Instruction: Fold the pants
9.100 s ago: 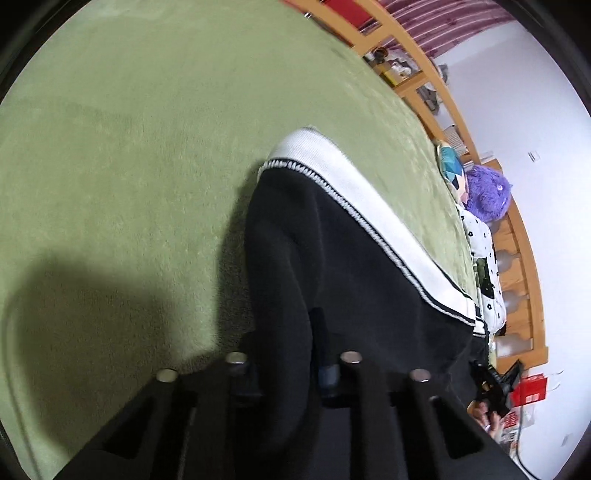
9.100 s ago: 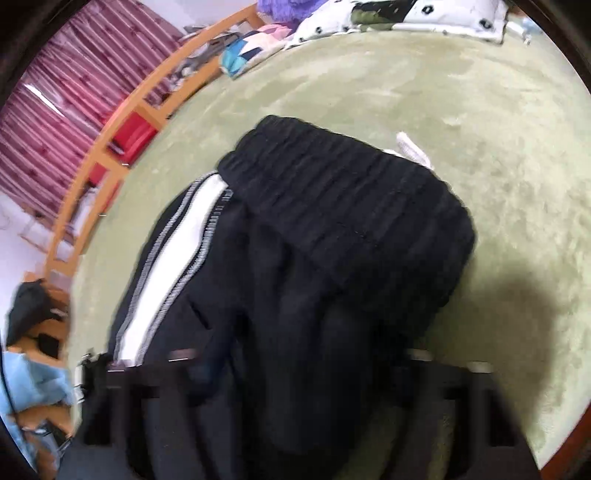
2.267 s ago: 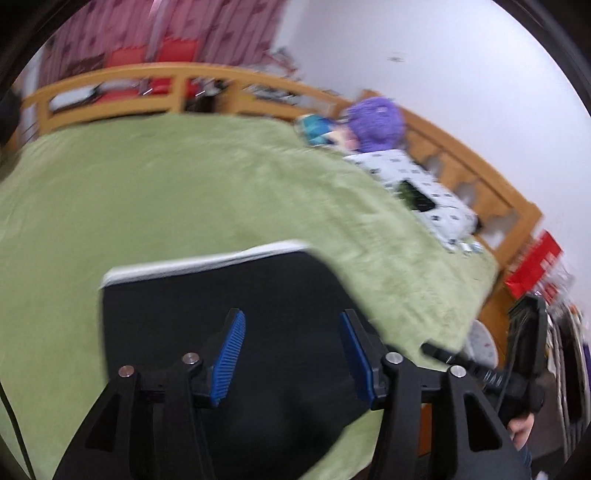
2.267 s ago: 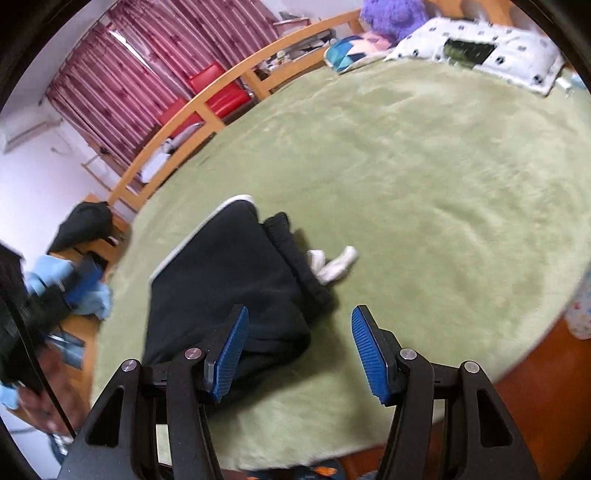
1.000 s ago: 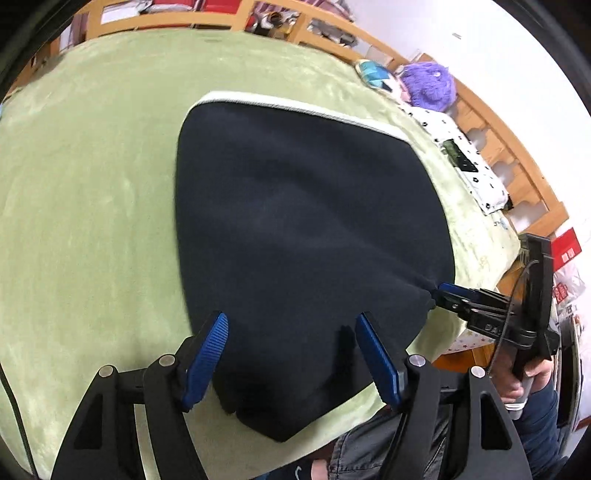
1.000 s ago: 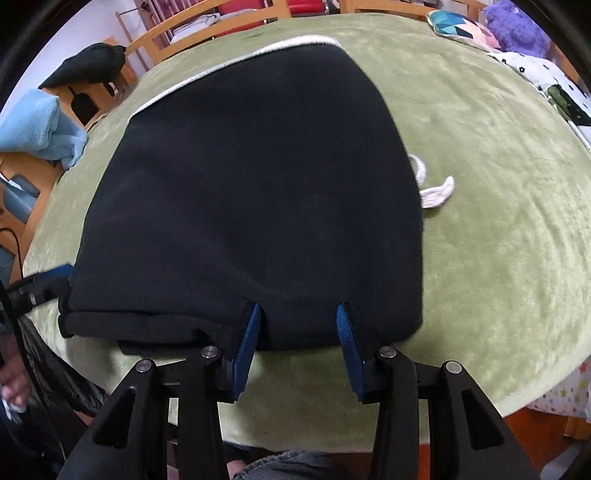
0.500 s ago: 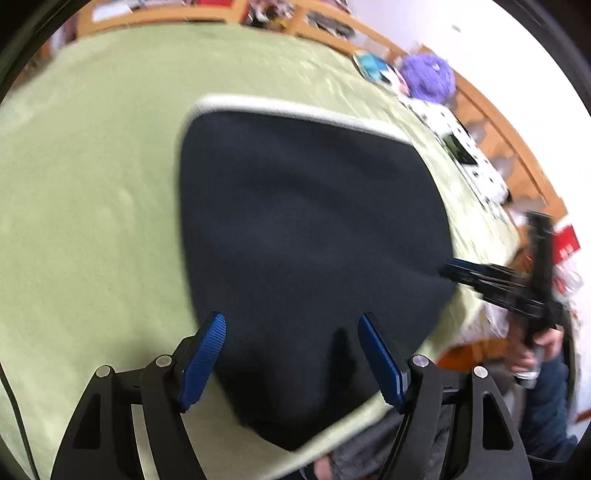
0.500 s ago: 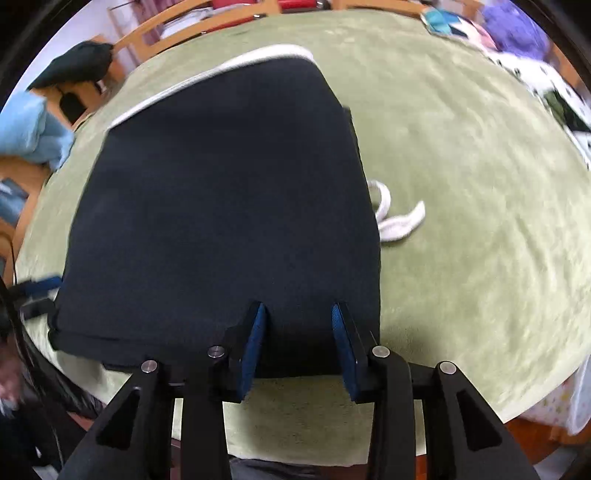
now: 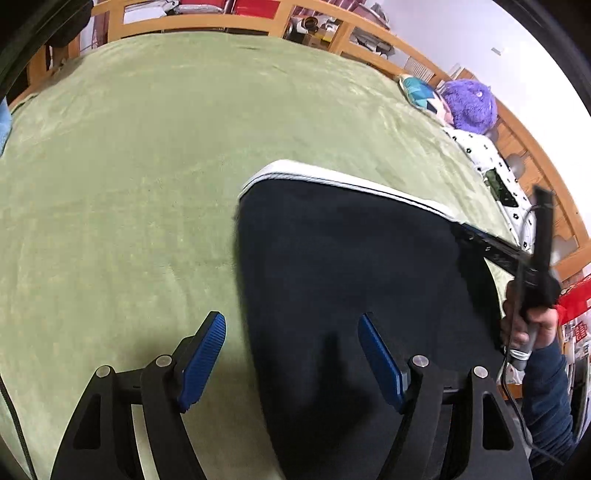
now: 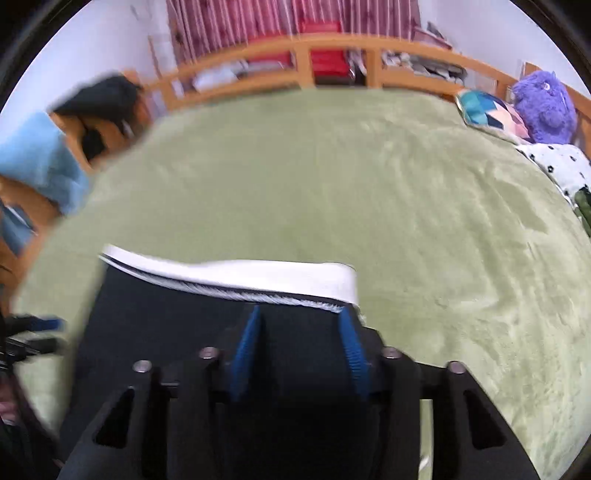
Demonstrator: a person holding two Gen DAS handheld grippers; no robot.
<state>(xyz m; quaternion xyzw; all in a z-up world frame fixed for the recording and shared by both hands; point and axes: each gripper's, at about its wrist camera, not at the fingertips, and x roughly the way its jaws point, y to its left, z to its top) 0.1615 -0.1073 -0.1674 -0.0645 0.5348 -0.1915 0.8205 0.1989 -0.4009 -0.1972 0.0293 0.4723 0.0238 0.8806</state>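
Both hand-held grippers hang over the black pants [image 9: 354, 295], which lie folded into a flat dark block on the near part of the green bed blanket [image 9: 147, 166]. Left hand-held gripper [image 9: 288, 354] is spread wide with nothing between its blue pads: the left pad sits above bare blanket and the right pad above the cloth, so it straddles the block's left edge. Right hand-held gripper [image 10: 301, 347] is set narrower, its pads apart over the black cloth just short of the white side stripe [image 10: 240, 275]; I see no fabric pinched there, though that view is blurred. To my eye the fold is nearly done, and what remains is squaring and smoothing, or one more fold if a smaller block is wanted. To do that well I would bite the layers right at an edge, take all of them together, and lift low so the stack does not slide apart. Room is generous to the left and far side, where the blanket runs bare to the wooden rail [image 9: 221, 26]. On the far right the pillow [image 9: 491, 162] and purple plush toy [image 9: 471, 105] crowd the bed, and the near edge is close, so I would keep any shifting away from me.
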